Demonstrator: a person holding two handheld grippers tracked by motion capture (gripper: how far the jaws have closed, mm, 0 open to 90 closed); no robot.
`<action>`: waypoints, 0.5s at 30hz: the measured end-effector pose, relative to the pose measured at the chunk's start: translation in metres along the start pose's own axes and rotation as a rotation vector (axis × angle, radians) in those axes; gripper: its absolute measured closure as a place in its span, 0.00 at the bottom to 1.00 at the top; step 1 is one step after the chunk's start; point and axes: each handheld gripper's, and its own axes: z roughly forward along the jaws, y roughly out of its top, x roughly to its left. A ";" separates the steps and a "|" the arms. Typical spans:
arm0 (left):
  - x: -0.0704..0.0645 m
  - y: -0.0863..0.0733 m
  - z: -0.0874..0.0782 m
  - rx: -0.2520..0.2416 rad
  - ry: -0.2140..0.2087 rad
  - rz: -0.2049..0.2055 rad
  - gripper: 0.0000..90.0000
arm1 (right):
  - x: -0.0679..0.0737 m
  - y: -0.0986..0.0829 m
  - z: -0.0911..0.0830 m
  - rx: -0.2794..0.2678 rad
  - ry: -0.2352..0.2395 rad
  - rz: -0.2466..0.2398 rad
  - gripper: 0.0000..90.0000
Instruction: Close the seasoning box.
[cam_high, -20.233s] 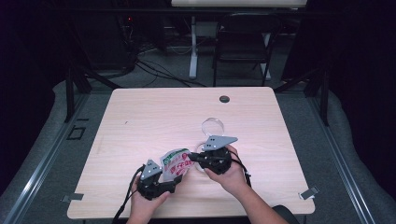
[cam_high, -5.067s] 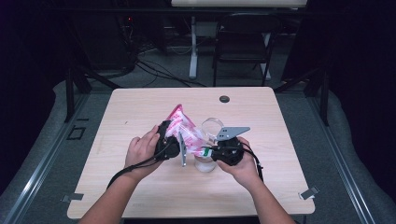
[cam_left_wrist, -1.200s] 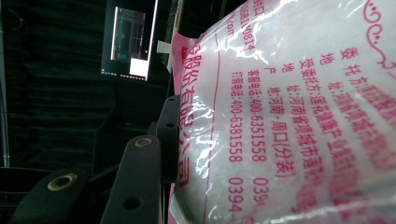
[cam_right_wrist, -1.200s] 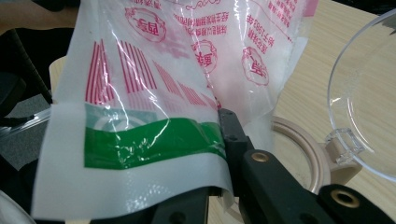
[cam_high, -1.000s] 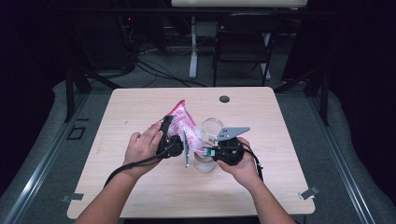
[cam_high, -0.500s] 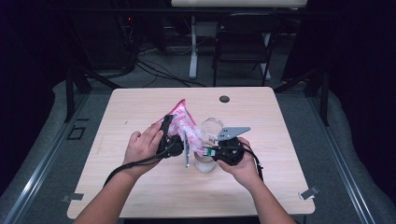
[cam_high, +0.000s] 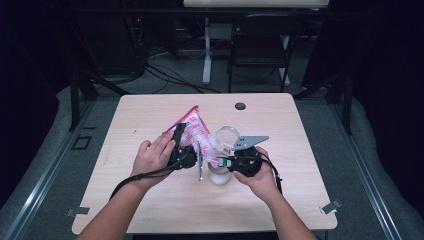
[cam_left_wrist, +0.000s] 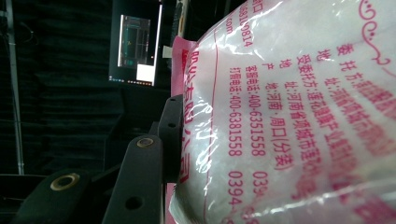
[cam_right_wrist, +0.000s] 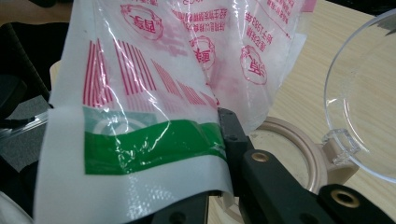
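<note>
Dark curtains and a folding chair (cam_high: 258, 47) ring the pale wooden bench (cam_high: 150, 210) I'm working over. My left gripper (cam_high: 181, 150) has its jaws clenched on the pink-and-white printed plastic bag of white powder (cam_high: 192, 129), holding it tilted, upper corner raised and lower end sloping down toward the round beige container with a clear hinged lid (cam_high: 223, 150). In the left gripper view the bag (cam_left_wrist: 299, 112) bulges against the black jaw. My right gripper (cam_high: 227, 162) pinches the bag's lower edge; the right gripper view shows its jaws closed on the white-and-green strip of the bag (cam_right_wrist: 140, 140), directly above the container's open beige rim (cam_right_wrist: 289, 140), with the clear lid (cam_right_wrist: 369, 88) swung up to the side.

I judge the step in hand to be pouring from the bag into the container, with the mouth being lined up. I can't see any powder falling, nor tell whether the corner is open. Next I'd keep the lower edge steady over the rim and raise the left gripper slowly, so the powder slides in without spilling onto the bench.
</note>
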 end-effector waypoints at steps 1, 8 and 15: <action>0.000 0.000 0.000 0.003 -0.001 0.001 0.73 | 0.000 0.000 0.000 -0.004 -0.001 0.004 1.00; -0.001 0.001 -0.001 -0.002 0.006 0.006 0.73 | -0.001 -0.001 0.000 0.004 -0.002 0.002 1.00; -0.001 0.002 -0.002 -0.004 0.010 0.009 0.73 | -0.002 -0.001 0.000 0.006 -0.005 0.004 1.00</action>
